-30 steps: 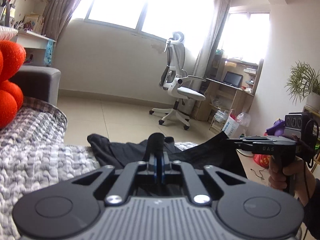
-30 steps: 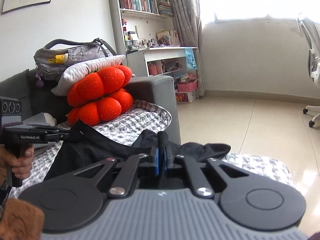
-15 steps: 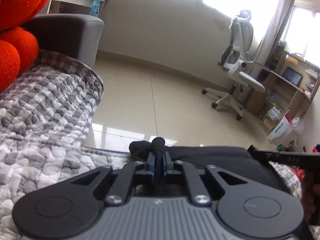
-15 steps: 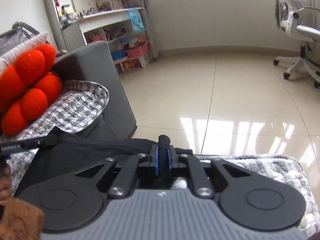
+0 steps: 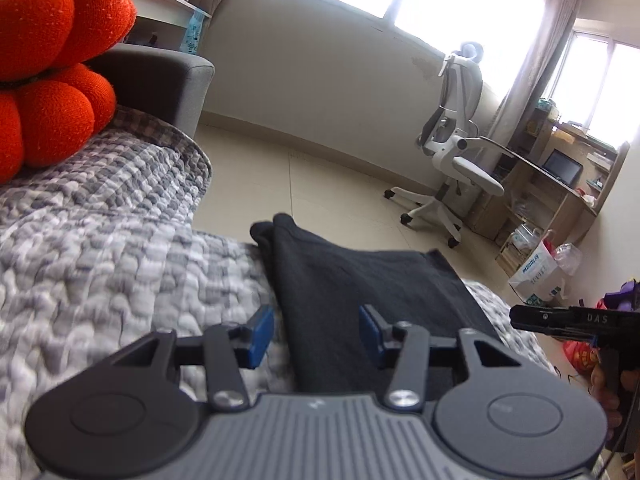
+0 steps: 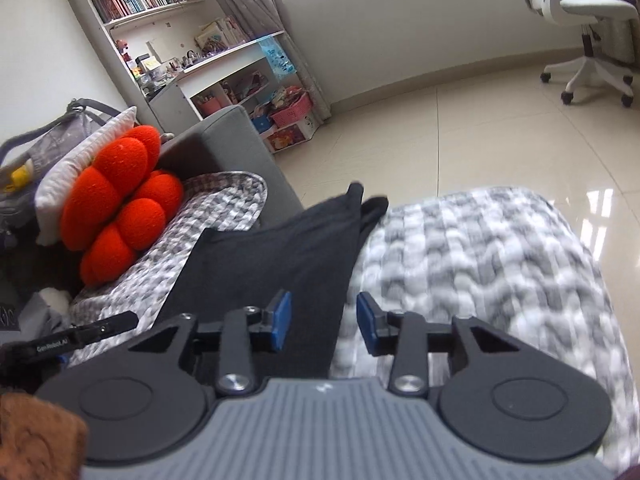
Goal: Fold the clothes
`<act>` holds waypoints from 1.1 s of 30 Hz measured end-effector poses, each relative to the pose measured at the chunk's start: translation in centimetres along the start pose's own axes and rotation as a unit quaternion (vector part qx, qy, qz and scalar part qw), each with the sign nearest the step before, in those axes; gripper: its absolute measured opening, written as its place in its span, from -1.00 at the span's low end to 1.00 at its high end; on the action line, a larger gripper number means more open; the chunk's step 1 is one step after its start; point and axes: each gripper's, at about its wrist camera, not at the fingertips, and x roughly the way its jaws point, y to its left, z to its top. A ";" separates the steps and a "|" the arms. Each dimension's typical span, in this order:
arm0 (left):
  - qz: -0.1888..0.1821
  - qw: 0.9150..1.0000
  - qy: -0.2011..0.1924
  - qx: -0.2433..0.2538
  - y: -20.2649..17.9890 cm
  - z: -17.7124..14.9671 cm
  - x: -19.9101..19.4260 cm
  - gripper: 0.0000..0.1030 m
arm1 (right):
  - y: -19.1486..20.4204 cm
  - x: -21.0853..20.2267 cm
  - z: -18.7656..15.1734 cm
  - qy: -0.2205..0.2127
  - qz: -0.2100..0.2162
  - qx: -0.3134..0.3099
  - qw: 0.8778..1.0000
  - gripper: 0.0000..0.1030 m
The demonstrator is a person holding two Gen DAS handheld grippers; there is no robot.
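My left gripper [image 5: 316, 336] fingers spread, gripping nothing; right gripper [image 6: 324, 326] likewise released. Both hover over near edge of the dark garment [image 5: 360, 292], lying folded flat on the grey quilt [image 5: 100, 264]. Orange cushion [image 6: 120, 208] beyond.

An orange cushion [image 5: 48, 76] rests on a grey quilt [image 5: 100, 248]; a white office chair [image 5: 456, 140] stands apart.

You see a dark, soft, matt cloth garment [image 5: 360, 292] lying on a bumpy grey-and-white quilted blanket [image 5: 100, 264]. Your left gripper [image 5: 316, 334] and right gripper [image 6: 324, 322] look like matt black plastic with smooth blue pads [image 6: 280, 320] and shiny metal screws. The fuzzy orange cushion [image 6: 120, 212] looks rough. The pale floor tiles [image 6: 500, 132] are glossy.
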 end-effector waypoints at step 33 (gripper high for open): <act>0.053 0.996 -0.015 -0.070 -3.1 -8.6 -5.0 -0.40 | 2.5 -5.6 -11.1 -0.038 0.012 0.098 0.994 -0.49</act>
